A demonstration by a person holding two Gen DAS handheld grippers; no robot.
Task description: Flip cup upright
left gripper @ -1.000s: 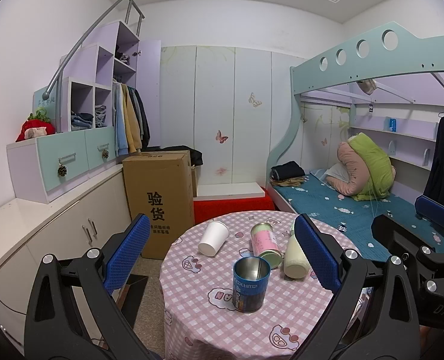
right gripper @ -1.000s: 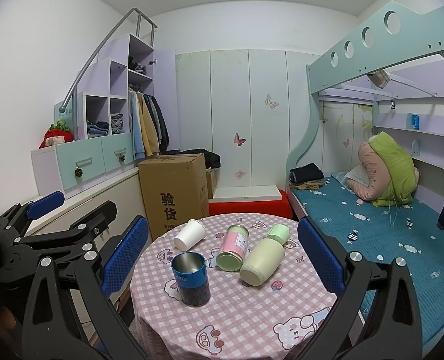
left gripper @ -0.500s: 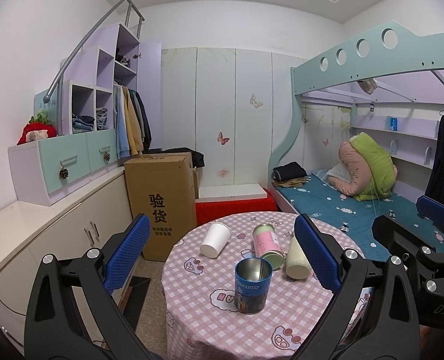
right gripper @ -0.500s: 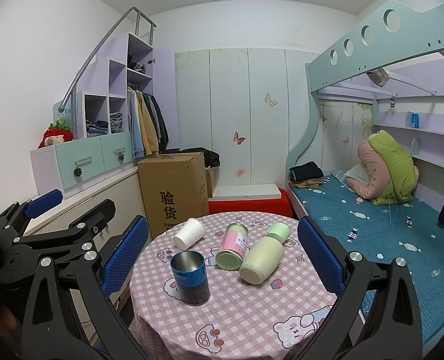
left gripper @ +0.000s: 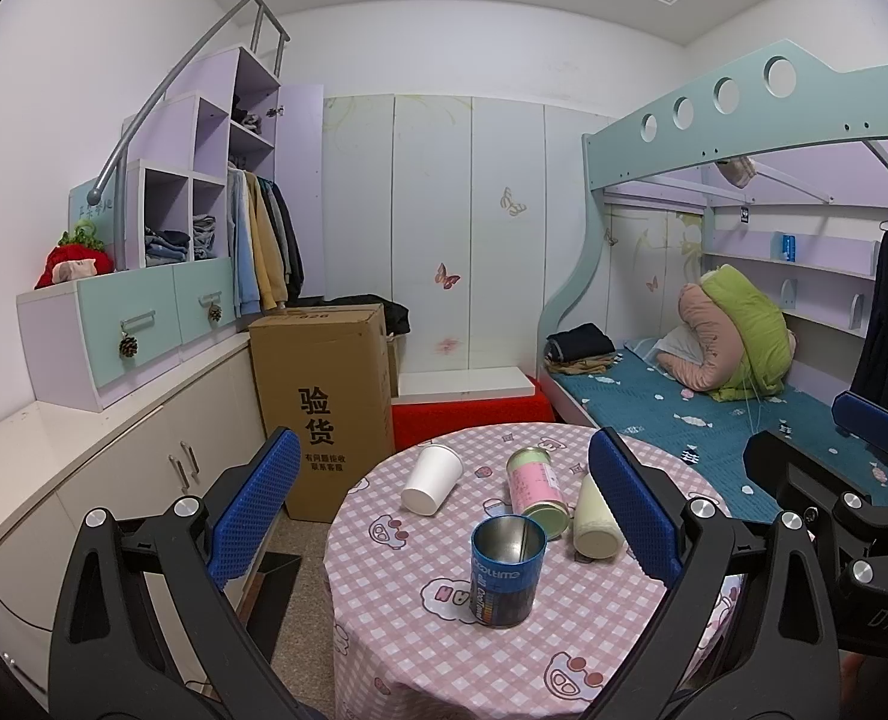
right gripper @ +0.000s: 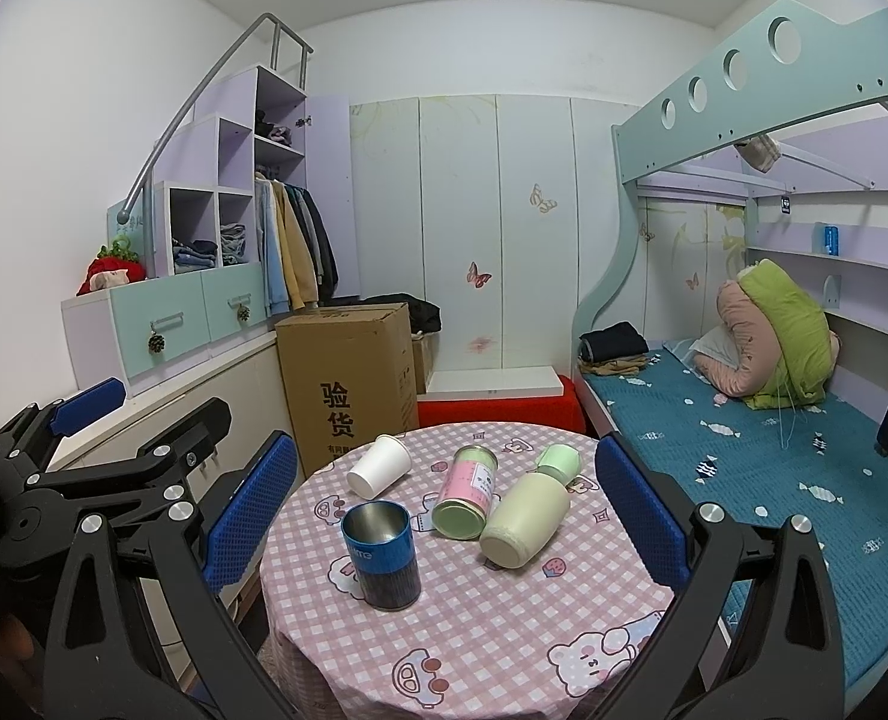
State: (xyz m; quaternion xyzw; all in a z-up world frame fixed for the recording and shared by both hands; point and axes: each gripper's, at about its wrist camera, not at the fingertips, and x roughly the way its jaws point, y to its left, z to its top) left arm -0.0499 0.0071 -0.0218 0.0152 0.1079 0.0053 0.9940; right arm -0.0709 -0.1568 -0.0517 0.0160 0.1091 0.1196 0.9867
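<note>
A round table with a pink checked cloth (left gripper: 420,648) (right gripper: 504,648) carries several vessels. A white paper cup (left gripper: 432,479) (right gripper: 380,465) lies on its side at the far left. A pink-labelled can (left gripper: 534,491) (right gripper: 467,491) and a pale green bottle (left gripper: 591,516) (right gripper: 531,510) also lie on their sides. A blue metal cup (left gripper: 508,570) (right gripper: 381,553) stands upright, mouth up, nearest me. My left gripper (left gripper: 444,510) is open and empty, above the near table edge. My right gripper (right gripper: 444,516) is open and empty too, short of the table.
A tall cardboard box (left gripper: 324,402) stands left of the table beside white cabinets (left gripper: 114,480). A red box (left gripper: 468,414) sits behind the table. A bunk bed with a teal mattress (right gripper: 774,468) runs along the right.
Both grippers have drifted slightly; the table sits a touch further right in the left wrist view. Nothing on the table has moved and both grippers stay open.
</note>
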